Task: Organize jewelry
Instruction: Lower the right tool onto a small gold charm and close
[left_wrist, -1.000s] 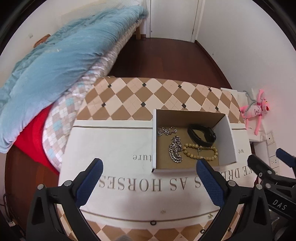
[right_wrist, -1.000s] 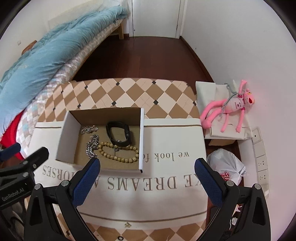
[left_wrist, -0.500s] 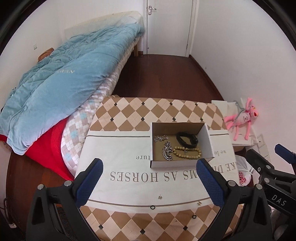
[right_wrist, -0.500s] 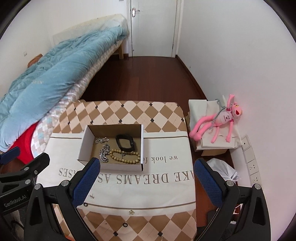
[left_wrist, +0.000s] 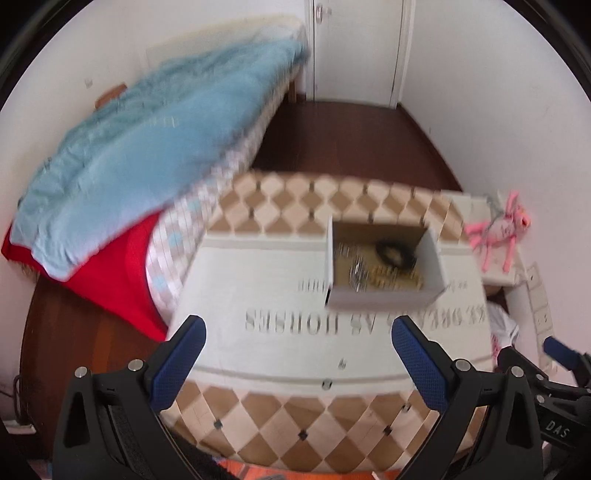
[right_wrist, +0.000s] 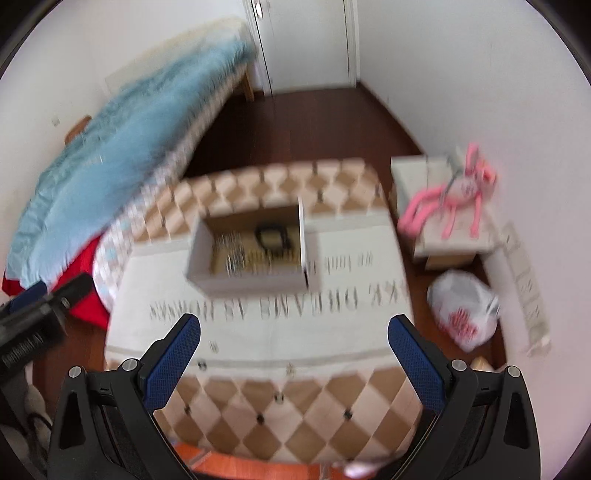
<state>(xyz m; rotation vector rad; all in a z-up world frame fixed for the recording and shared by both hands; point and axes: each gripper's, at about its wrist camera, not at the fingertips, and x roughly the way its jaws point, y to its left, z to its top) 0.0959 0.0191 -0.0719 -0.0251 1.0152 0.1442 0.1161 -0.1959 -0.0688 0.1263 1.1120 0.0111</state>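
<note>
An open cardboard box (left_wrist: 384, 295) stands on the table's white cloth; it also shows in the right wrist view (right_wrist: 247, 282). Inside lie a black band (left_wrist: 393, 253), a silver chain (left_wrist: 357, 275) and a string of beige beads (left_wrist: 395, 277), all blurred. My left gripper (left_wrist: 297, 341) is open and empty, high above the near edge of the table. My right gripper (right_wrist: 295, 339) is open and empty too, beside it. Both frames are motion-blurred.
The table (left_wrist: 295, 435) has a checkered top under a white cloth with lettering (left_wrist: 229, 288). A bed with a blue duvet (left_wrist: 140, 155) is on the left. A pink plush toy (right_wrist: 454, 199) lies on a small stand; a plastic bag (right_wrist: 463, 306) lies on the floor at right.
Both grippers have drawn back and up from the box, so the table looks smaller and farther. The views now swing and blur. Both stay open and empty.
</note>
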